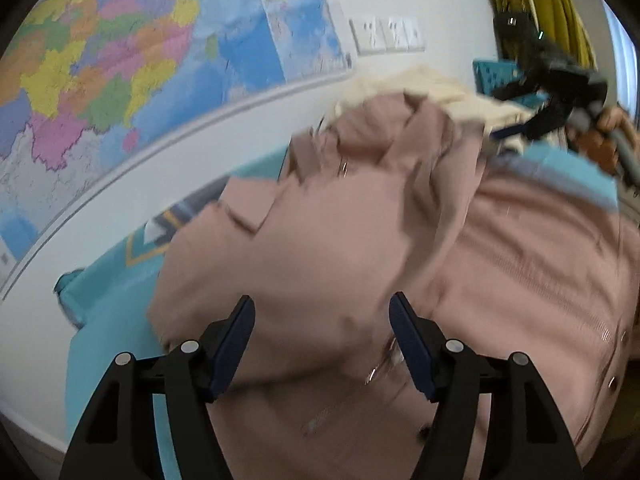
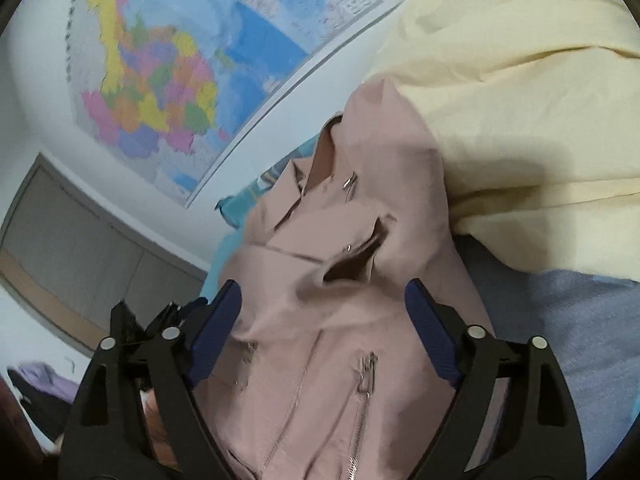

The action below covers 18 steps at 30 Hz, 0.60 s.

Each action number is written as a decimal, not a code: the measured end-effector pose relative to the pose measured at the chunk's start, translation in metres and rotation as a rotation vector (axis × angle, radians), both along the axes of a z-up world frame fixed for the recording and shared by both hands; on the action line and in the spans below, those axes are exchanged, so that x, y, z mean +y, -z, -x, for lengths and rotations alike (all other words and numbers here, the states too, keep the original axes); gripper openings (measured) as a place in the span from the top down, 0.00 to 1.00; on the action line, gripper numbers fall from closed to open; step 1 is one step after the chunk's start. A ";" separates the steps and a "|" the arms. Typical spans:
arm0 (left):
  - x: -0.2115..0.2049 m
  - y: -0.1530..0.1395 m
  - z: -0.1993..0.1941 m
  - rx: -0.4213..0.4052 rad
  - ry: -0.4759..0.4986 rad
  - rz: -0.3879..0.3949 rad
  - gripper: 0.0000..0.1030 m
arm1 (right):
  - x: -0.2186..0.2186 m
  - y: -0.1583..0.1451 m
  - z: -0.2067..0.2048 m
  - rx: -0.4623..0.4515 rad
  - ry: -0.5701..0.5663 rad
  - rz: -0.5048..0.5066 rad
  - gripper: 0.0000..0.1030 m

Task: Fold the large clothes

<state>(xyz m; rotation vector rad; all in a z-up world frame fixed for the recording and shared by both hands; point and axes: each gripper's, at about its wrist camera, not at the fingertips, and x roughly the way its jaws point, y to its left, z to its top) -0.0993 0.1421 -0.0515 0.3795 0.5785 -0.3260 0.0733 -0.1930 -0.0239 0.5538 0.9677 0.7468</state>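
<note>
Both grippers are pointing downward at a slant, the left gripper [image 1: 322, 344] holding its jaws well apart with nothing pinched, the right gripper [image 2: 324, 328] likewise spreading its jaws wide, its blue pads [image 2: 432, 332] gripping nothing.

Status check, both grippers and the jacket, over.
Left gripper open, right gripper open. Pink jacket crumpled, unheld. Cream garment crowding its far side.

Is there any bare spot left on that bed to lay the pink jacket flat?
Little: a teal sheet strip between the wall map and the pink jacket, and a blue-grey patch below the cream garment. The middle is crowded.
</note>
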 end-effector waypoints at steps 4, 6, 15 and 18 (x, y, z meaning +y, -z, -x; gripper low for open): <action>-0.024 0.006 -0.019 0.043 0.002 -0.013 0.33 | 0.026 0.013 -0.011 0.028 -0.051 0.060 0.34; -0.032 0.018 -0.025 0.088 -0.008 -0.036 0.33 | 0.038 0.019 -0.006 0.019 -0.119 0.118 0.66; 0.005 0.024 -0.021 0.128 -0.080 0.035 0.33 | 0.026 0.008 0.034 -0.103 -0.238 0.273 0.52; 0.017 0.018 -0.030 0.122 -0.131 0.050 0.33 | 0.025 0.009 0.021 -0.090 -0.206 0.195 0.37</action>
